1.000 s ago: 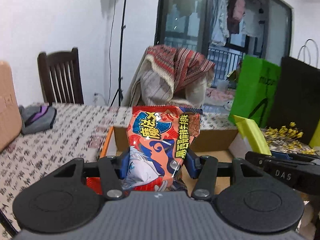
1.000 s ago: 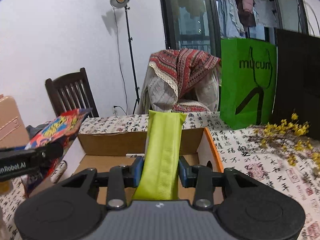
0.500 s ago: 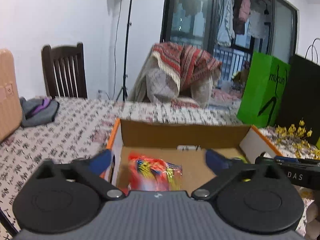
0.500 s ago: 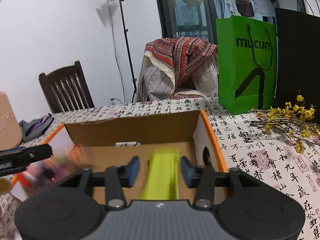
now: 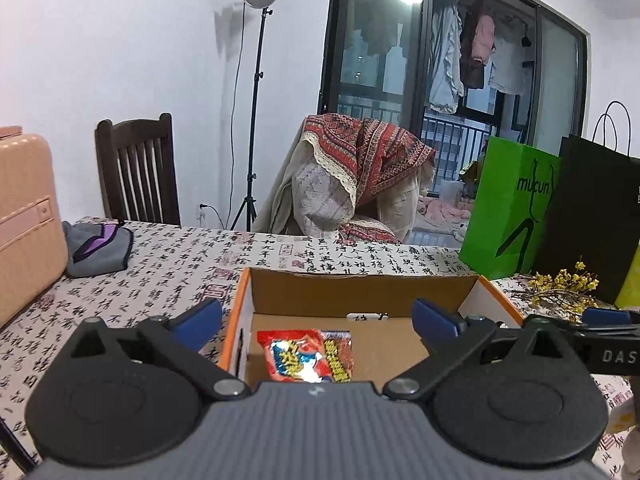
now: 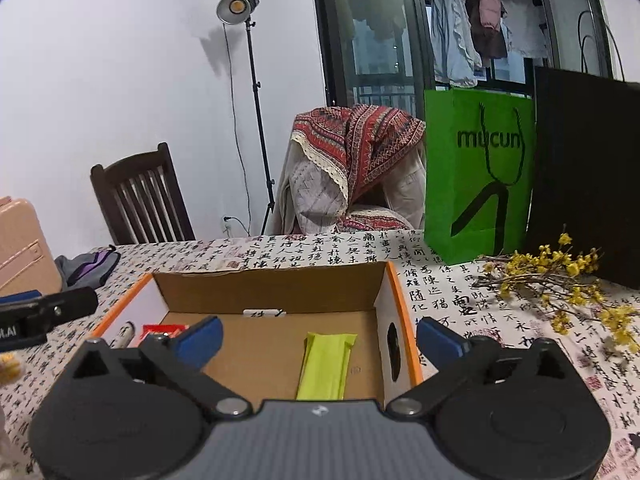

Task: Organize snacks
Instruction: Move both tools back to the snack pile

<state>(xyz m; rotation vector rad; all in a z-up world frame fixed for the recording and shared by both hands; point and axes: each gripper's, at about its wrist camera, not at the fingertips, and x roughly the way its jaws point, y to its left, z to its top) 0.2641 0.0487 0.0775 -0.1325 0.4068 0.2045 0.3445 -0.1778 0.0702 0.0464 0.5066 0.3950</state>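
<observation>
Both packets have dropped out of the grips since a second ago. Left tool (image 5: 316,322) stands spread wide and empty; right tool (image 6: 318,334) is opening, nothing between its jaws. Red foil snack bag (image 5: 306,356) and lime-green flat pouch (image 6: 326,364) lie in the orange-edged cardboard box (image 6: 276,288) on the calligraphy-print tabletop (image 6: 460,300). Both look light, soft, crinkly and slippery: best pinched at a sealed end.
</observation>
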